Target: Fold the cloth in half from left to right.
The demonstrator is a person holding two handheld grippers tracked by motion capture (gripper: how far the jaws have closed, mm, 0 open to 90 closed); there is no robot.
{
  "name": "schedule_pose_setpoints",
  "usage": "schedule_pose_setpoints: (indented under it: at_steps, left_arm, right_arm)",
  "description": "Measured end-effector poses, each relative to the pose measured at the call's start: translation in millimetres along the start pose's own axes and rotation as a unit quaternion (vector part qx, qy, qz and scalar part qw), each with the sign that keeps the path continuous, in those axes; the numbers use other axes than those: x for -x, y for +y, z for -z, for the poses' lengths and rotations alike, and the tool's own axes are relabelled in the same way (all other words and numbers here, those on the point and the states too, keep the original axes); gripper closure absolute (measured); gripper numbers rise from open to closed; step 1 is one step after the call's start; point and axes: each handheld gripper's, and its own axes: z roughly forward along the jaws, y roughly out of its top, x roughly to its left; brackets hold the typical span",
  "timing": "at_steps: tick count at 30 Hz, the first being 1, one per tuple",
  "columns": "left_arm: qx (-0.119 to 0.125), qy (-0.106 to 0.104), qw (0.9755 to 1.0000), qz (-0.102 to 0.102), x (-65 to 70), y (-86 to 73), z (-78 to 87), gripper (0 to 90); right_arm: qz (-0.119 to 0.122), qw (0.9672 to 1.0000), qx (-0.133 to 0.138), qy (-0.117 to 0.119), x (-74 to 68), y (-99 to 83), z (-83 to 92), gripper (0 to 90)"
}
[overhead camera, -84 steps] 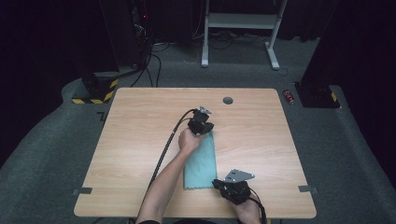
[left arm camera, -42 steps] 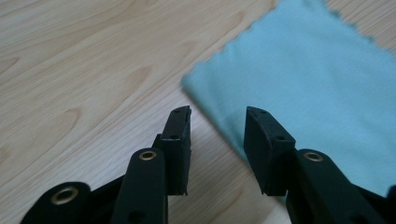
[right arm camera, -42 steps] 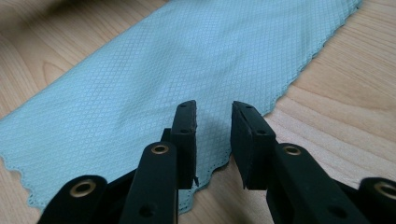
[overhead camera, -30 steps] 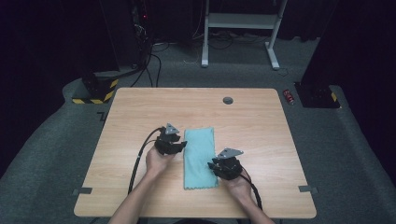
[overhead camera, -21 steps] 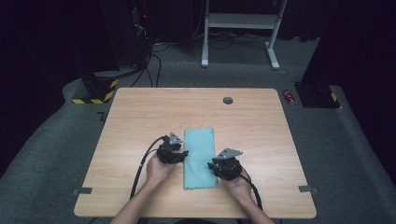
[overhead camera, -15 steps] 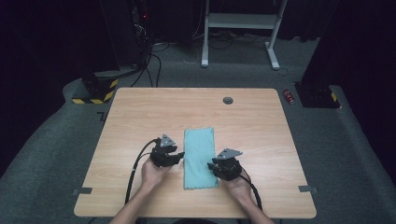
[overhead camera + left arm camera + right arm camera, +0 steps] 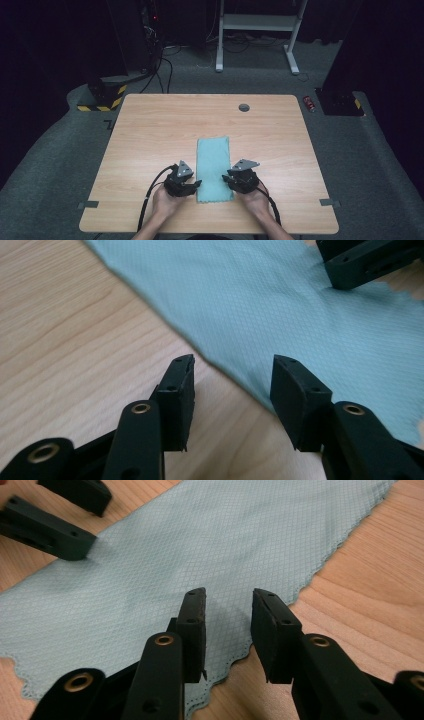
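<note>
We see the table (image 7: 150, 130) evenly lit from above while the room beyond sinks into near-black — soft shadows only. Close up, the cloth (image 7: 300, 305) blurs slightly toward the far edge.

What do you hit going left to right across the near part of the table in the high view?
Left gripper → folded teal cloth → right gripper, all on the wooden table. Both grippers sit by the cloth's near end, one at each long edge, jaws open.

Small dark disc (image 7: 244, 107) on table's far edge, too small to identify
</note>
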Motion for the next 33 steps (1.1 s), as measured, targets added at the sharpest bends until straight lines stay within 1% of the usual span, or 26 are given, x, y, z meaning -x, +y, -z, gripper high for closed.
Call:
schedule_pose_setpoints:
  at_steps: [1,2,4,5,6,7,9,10,11,15,17,18,19,20,22,23,25,27,28,29,30,31,32,33]
  left_arm:
    - [0.006,-0.005,1.0000,0.002,1.6,-0.8,2.0,52.1]
    - [0.009,-0.011,0.9999,-0.004,6.2,-1.3,4.5,51.9]
    - [0.008,-0.018,0.9997,-0.016,15.0,-2.0,5.8,51.3]
    - [0.005,-0.018,0.9995,-0.027,19.8,-2.8,6.2,51.0]
    - [0.003,-0.019,0.9993,-0.032,25.3,-4.7,6.3,50.8]
    - [0.000,-0.017,0.9990,-0.041,27.0,-5.7,6.7,50.6]
    - [-0.009,-0.008,0.9988,-0.046,31.0,-10.9,6.5,50.3]
    - [-0.009,-0.006,0.9989,-0.045,31.1,-12.9,6.9,50.3]
    - [-0.006,-0.009,0.9992,-0.038,29.5,-15.6,8.7,50.1]
    - [-0.006,-0.006,0.9995,-0.029,26.1,-22.1,15.7,49.6]
    - [-0.007,-0.011,0.9998,-0.017,25.3,-23.2,18.2,49.2]
    - [-0.006,-0.014,0.9998,-0.014,24.3,-23.1,20.9,49.0]
    - [-0.002,-0.014,0.9998,-0.014,23.5,-22.9,22.8,49.0]
    - [0.002,-0.014,0.9998,-0.010,22.6,-22.6,24.2,48.9]
    - [0.011,-0.013,0.9999,0.000,20.3,-21.5,25.8,48.6]
    - [0.013,-0.008,0.9999,-0.002,17.9,-20.4,26.4,48.0]
    - [0.017,0.005,0.9998,0.003,12.9,-18.8,25.9,46.8]
    - [0.020,0.023,0.9993,0.021,3.4,-17.6,24.9,46.4]
    - [0.022,0.027,0.9990,0.029,-0.6,-17.3,24.6,46.4]
    - [0.025,0.032,0.9983,0.041,-6.0,-16.8,24.2,46.4]
    - [0.028,0.039,0.9976,0.049,-12.0,-16.0,23.4,46.3]
    - [0.030,0.050,0.9966,0.058,-17.1,-14.7,21.8,46.4]
    - [0.029,0.063,0.9957,0.061,-23.6,-12.5,19.1,46.3]
    - [0.028,0.070,0.9950,0.065,-29.0,-10.3,16.8,46.2]
  right_arm:
    - [0.000,1.0000,0.001,0.003,-0.4,0.0,0.4,66.5]
    - [0.002,1.0000,0.001,0.005,-0.6,-0.1,1.2,66.1]
    - [0.001,0.9999,0.009,0.013,-3.3,0.0,6.1,65.2]
    - [0.003,0.9998,0.012,0.017,-4.0,0.1,8.4,64.7]
    - [0.005,0.9997,0.015,0.019,-5.6,0.0,12.1,64.0]
    - [0.007,0.9995,0.019,0.024,-7.7,-1.0,16.3,63.3]
    - [0.011,0.9992,0.017,0.033,-10.6,-5.3,20.9,61.8]
    - [0.014,0.9992,0.014,0.034,-12.6,-8.4,22.3,61.4]
    - [0.016,0.9992,0.013,0.035,-13.6,-10.8,22.7,60.9]
    - [0.037,0.9990,-0.001,0.023,-18.4,-22.2,25.1,59.1]
    - [0.035,0.9990,-0.002,0.026,-17.3,-27.1,26.6,59.0]
    - [0.028,0.9992,-0.002,0.028,-16.2,-28.7,28.4,58.4]
    - [0.024,0.9993,0.001,0.028,-14.5,-29.6,30.8,57.6]
    - [0.023,0.9994,0.007,0.024,-13.1,-30.3,32.9,56.7]
    - [0.011,0.9996,0.018,0.018,-8.6,-31.9,36.4,55.0]
    - [0.007,0.9996,0.023,0.016,-6.3,-32.5,37.0,54.2]
    - [-0.003,0.9997,0.025,0.001,-0.2,-34.1,37.8,53.6]
    - [-0.010,0.9995,0.024,-0.020,7.9,-36.0,38.8,53.5]
    - [-0.016,0.9992,0.023,-0.028,11.4,-36.8,39.8,53.5]
    - [-0.019,0.9990,0.022,-0.034,14.4,-37.3,40.6,53.5]
    - [-0.027,0.9986,0.023,-0.039,17.8,-37.8,41.5,53.3]
    - [-0.032,0.9981,0.025,-0.046,21.1,-38.4,42.1,53.3]
    - [-0.035,0.9978,0.024,-0.051,24.3,-39.1,42.2,53.2]
    - [-0.041,0.9974,0.023,-0.055,27.8,-40.0,41.6,52.8]
